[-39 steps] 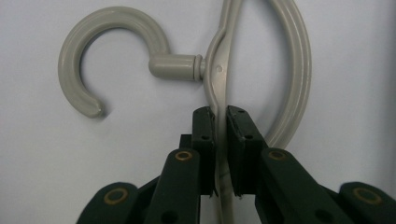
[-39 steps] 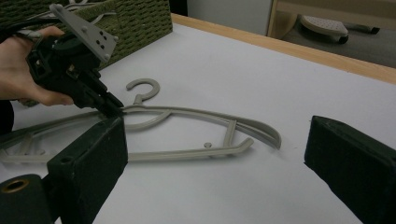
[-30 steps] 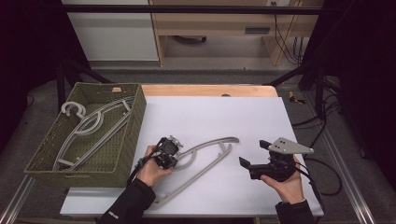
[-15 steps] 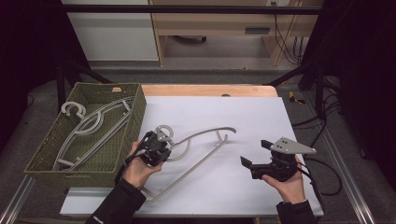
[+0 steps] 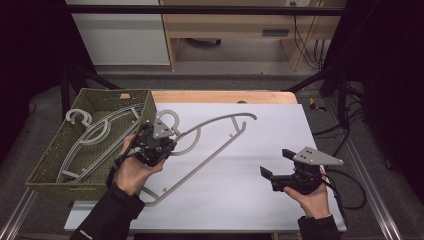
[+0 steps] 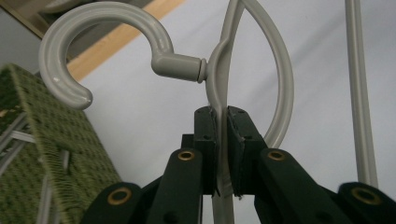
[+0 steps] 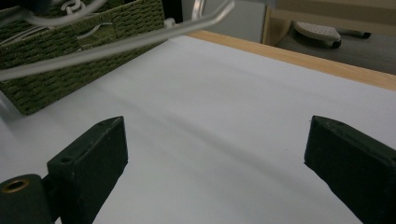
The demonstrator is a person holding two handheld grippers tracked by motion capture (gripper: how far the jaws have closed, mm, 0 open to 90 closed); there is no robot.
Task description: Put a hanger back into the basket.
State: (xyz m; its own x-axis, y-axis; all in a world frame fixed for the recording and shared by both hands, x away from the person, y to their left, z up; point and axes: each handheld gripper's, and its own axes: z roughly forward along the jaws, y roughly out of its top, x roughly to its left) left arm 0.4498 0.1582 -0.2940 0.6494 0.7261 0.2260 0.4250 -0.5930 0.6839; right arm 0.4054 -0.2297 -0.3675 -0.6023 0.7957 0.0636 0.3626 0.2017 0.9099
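High view, layout: we see a white bench [image 5: 260, 150] with a green woven basket [image 5: 60, 155] at its left edge and a wooden strip along its far side.
Left gripper: we hold the left gripper [image 5: 152, 145] just beside the basket's right wall, above the bench.
Left jaws: in the left gripper view we see both black jaws pressed together on the thin neck of a grey plastic hanger [image 6: 219, 93], just below the joint where its hook meets the body.
Hanger in grip: the grey plastic hanger's hook [image 5: 167, 120] lies near the basket's far right corner; its curved arm reaches right across the bench, and its straight bar [image 5: 200, 170] slopes down toward the near left edge.
Hanger contact: we cannot tell whether the bar's lower end touches the bench.
Basket contents: we see more grey hangers [image 5: 95, 135] lying inside the basket, one hook near the far left corner.
Right gripper: we hold the right gripper [image 5: 280, 165] low over the right part of the bench, well apart from the hanger.
Right jaws: in the right gripper view the two jaws stand wide apart with bare white bench between them.
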